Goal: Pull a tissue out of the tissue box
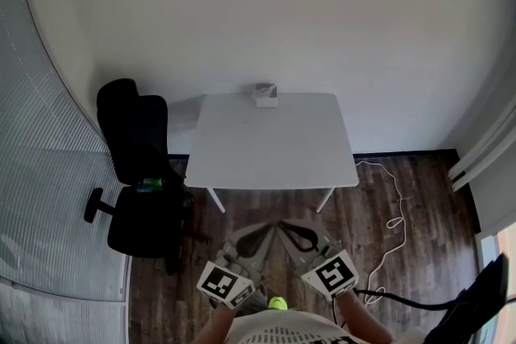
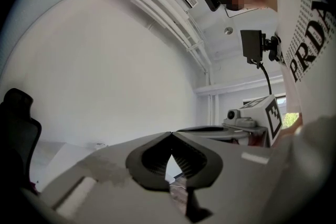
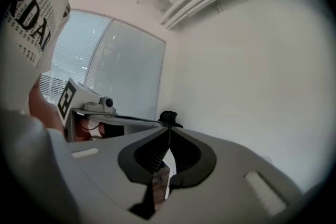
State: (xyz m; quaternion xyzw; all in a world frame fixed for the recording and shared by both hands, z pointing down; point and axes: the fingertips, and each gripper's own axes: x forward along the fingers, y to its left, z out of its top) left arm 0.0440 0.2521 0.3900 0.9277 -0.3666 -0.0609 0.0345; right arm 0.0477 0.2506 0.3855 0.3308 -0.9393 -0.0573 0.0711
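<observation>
The tissue box [image 1: 266, 95] sits at the far edge of the white desk [image 1: 274, 149], close to the wall and well apart from me. Nearest to me, my left fingers [image 2: 155, 159] and my right fingers [image 3: 151, 157] are each pressed tip to tip with nothing between them, side by side above the wooden floor [image 1: 242, 209]. Beyond them stands the desk, with a black office chair [image 1: 137, 173] just to its left and a white cable [image 1: 393, 221] on the floor to its right.
</observation>
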